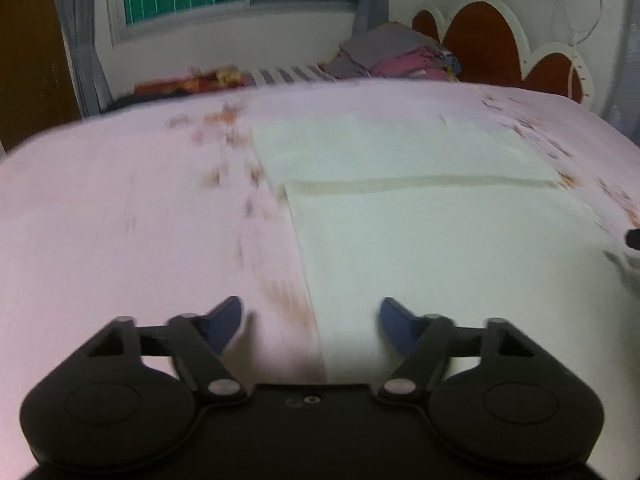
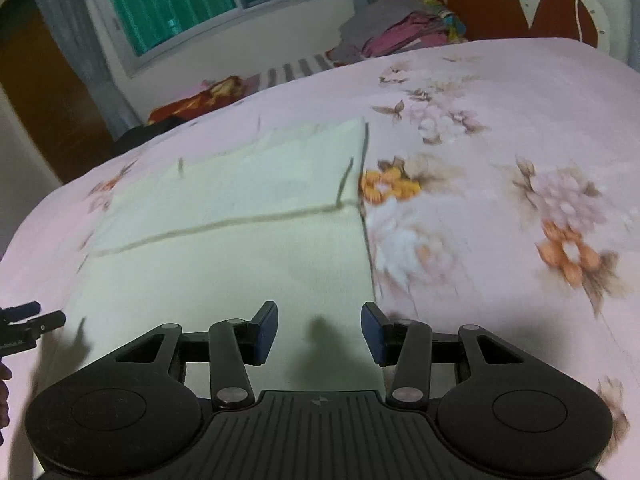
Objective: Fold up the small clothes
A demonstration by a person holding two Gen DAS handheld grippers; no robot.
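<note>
Evidently one fold is already in place: the pale cloth (image 2: 240,216) lies flat on the pink floral bedsheet (image 2: 500,200), toward the bed's near edge, with an upper layer whose hemmed edge crosses it from side to side. Its right border runs straight down beside an orange flower print.

Both tongs hover empty above it. The left gripper (image 1: 312,320) has its blue pads (image 1: 228,320) spread apart, straddling the cloth's left border, nothing between them. The right gripper (image 2: 319,334) stands partly open over the near part of the cloth, just inside the right border, also holding nothing. The left tool's tip shows at the left edge of the right wrist view, so the two sit at roughly the same depth on either side.

The step in hand looks like taking the near corners for the next fold. To do it well, each gripper should come down onto its own corner, pinch every layer of the cloth without catching the sheet beneath, and lift evenly. Carrying both corners together toward the far edge, keeping the side borders aligned, should avoid a skewed fold. The left wrist view is blurred, so fine detail there cannot be told.
</note>
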